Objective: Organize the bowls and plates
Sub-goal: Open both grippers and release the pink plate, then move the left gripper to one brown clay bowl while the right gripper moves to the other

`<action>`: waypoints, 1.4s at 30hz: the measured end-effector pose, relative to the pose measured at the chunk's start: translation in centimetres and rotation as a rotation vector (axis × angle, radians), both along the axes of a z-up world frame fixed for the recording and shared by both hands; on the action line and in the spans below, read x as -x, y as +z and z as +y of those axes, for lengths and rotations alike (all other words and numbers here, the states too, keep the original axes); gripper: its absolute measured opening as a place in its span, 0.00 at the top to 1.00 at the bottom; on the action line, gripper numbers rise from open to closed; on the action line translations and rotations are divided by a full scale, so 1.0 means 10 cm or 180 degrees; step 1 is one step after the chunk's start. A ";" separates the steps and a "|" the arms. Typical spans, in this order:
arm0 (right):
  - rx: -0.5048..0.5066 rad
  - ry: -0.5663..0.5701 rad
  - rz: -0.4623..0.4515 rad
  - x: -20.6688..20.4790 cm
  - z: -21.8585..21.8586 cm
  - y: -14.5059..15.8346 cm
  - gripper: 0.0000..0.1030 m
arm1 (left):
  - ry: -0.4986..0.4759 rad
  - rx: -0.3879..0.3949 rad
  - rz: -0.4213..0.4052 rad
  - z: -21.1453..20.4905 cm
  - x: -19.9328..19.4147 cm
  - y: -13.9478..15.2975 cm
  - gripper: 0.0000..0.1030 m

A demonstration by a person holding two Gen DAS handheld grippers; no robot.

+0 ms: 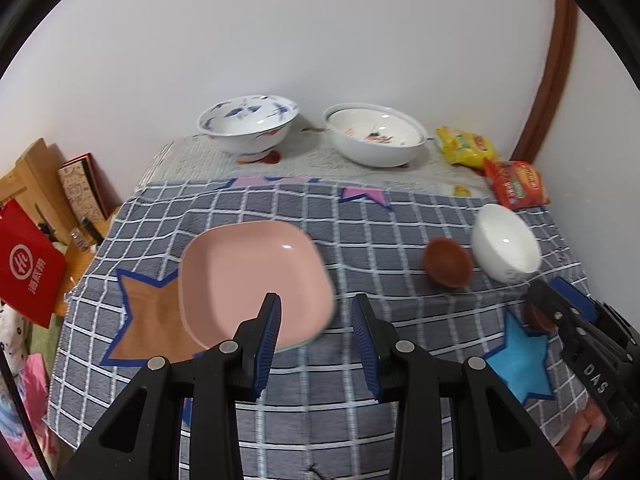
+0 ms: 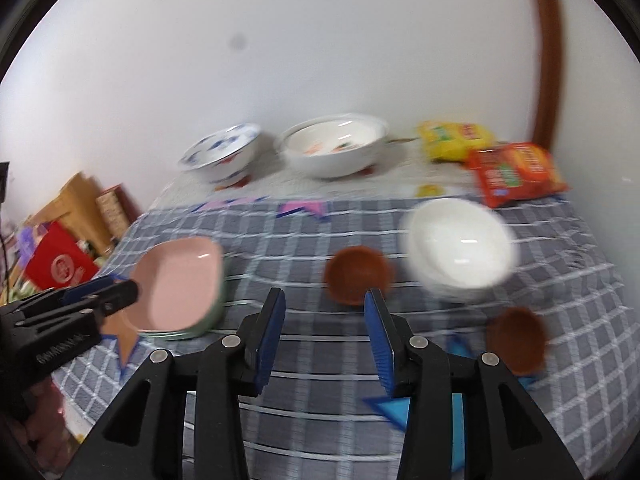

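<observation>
A pink square plate lies on the checked cloth on top of a green plate; it also shows in the right wrist view. My left gripper is open and empty, just in front of the pink plate's near edge. My right gripper is open and empty, just before a small brown bowl. A white bowl stands to its right and a second brown bowl lies nearer. The right gripper shows in the left wrist view beside that second brown bowl.
Two large bowls stand at the back by the wall: a blue-patterned one and a white one. Yellow and orange snack packs lie at the back right. A red bag and books sit off the table's left edge.
</observation>
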State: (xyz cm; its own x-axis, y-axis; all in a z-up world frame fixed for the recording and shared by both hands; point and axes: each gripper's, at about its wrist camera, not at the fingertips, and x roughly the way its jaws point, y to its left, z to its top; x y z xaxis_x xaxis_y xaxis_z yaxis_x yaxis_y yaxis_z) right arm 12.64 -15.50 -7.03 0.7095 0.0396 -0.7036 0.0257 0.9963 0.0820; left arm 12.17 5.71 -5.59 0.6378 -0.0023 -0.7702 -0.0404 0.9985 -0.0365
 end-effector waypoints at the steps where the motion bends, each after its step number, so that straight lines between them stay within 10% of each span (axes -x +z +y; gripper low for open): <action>1: -0.0012 -0.0052 0.0022 0.05 -0.09 0.02 0.60 | -0.0018 0.0001 -0.0014 -0.05 0.01 0.01 0.66; 17: -0.0121 -0.0564 0.0092 0.66 -1.21 0.22 0.60 | -0.0372 0.0013 -0.0096 -0.79 0.08 0.03 0.66; 42: -0.0010 -0.0550 0.0471 0.04 -1.70 -0.56 0.60 | -0.0433 0.0232 0.0449 -1.08 -0.90 -0.65 0.55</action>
State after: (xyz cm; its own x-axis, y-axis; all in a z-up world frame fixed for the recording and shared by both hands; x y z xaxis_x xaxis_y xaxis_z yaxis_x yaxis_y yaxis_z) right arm 12.26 -32.54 -12.65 0.5950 -0.0711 -0.8006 0.2079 0.9758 0.0679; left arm 21.14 -5.10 -12.11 0.5136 -0.1401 -0.8465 0.0850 0.9900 -0.1123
